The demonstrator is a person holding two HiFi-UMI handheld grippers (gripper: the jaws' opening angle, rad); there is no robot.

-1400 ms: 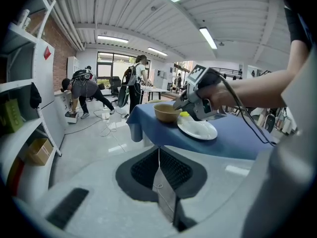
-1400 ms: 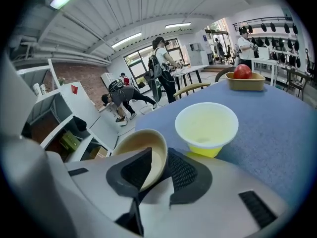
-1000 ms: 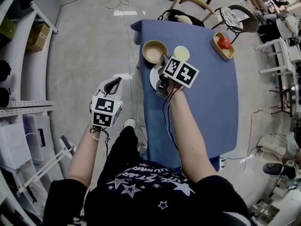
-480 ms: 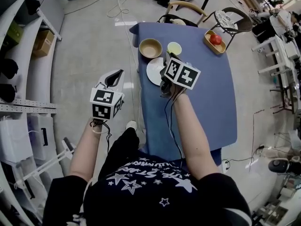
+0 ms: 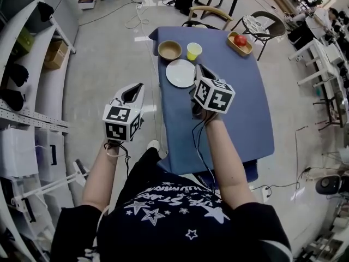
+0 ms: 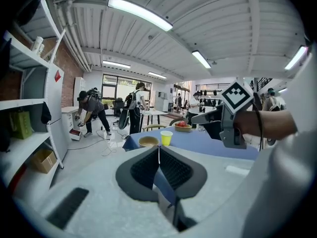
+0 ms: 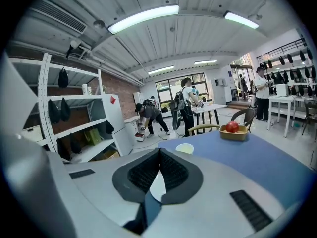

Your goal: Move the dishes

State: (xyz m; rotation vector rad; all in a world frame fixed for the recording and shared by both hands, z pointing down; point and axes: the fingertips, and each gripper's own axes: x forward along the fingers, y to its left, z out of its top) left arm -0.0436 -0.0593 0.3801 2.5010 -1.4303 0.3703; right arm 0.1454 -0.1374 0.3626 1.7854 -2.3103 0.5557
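On the blue table [image 5: 240,108], a white plate [image 5: 180,73] lies near the left edge. Just beyond it are a wooden bowl [image 5: 169,49] and a yellow cup [image 5: 193,51]. A wooden tray with a red apple [image 5: 240,41] sits at the far right. My right gripper [image 5: 198,70] hovers just right of the plate; its jaws have just closed and are shut with nothing between them [image 7: 159,151]. My left gripper [image 5: 132,94] hangs over the floor left of the table, shut and empty [image 6: 158,148]. The bowl [image 6: 148,142] and cup [image 6: 167,138] show ahead of it.
Two chairs [image 5: 210,11] [image 5: 267,21] stand at the table's far end. White shelving [image 5: 32,64] with a cardboard box [image 5: 57,54] runs along the left. Cables [image 5: 139,7] lie on the floor. People [image 7: 148,115] work in the background.
Both grippers have risen and drawn back toward me. The right gripper has left the plate's edge, and the whole plate now shows on the table.
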